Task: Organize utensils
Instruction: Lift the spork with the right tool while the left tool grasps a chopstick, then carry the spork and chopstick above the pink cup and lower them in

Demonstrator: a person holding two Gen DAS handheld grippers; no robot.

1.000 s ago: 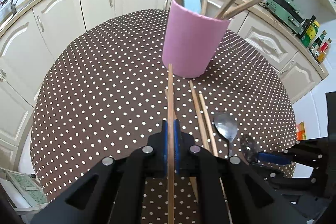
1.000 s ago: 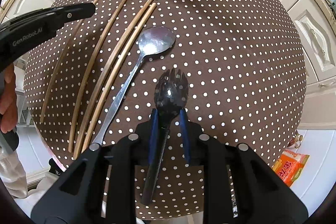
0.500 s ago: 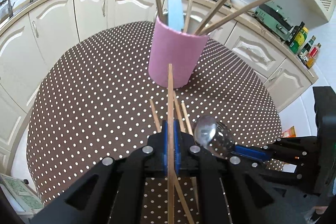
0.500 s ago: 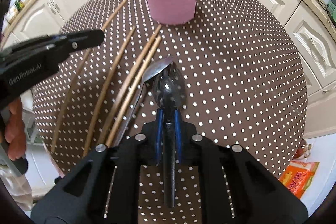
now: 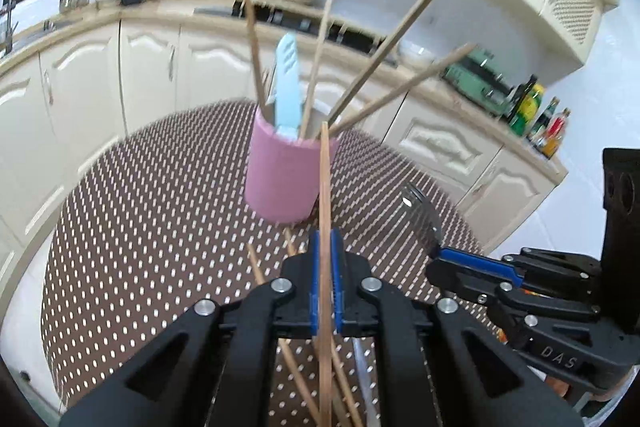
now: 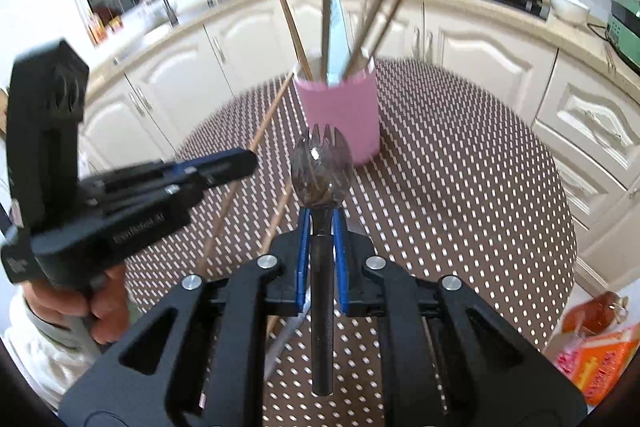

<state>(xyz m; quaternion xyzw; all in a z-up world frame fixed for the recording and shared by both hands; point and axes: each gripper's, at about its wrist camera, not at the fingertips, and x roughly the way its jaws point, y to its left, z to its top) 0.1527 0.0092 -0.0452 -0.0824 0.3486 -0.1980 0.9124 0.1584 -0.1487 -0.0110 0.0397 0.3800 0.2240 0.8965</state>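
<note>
Left gripper (image 5: 326,259) pinched tight on a wooden chopstick (image 5: 325,195), angled down; right gripper (image 6: 321,227) clamped on a dark spork (image 6: 321,167), head pointing far (jaws have just been closing); bare hand (image 6: 92,307) grips left handle.

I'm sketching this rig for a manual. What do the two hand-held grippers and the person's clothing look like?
Both the left hand-held gripper and right hand-held gripper are matte black with blue finger pads, silver screws and faint white lettering on the body. The sleeve is white.
</note>
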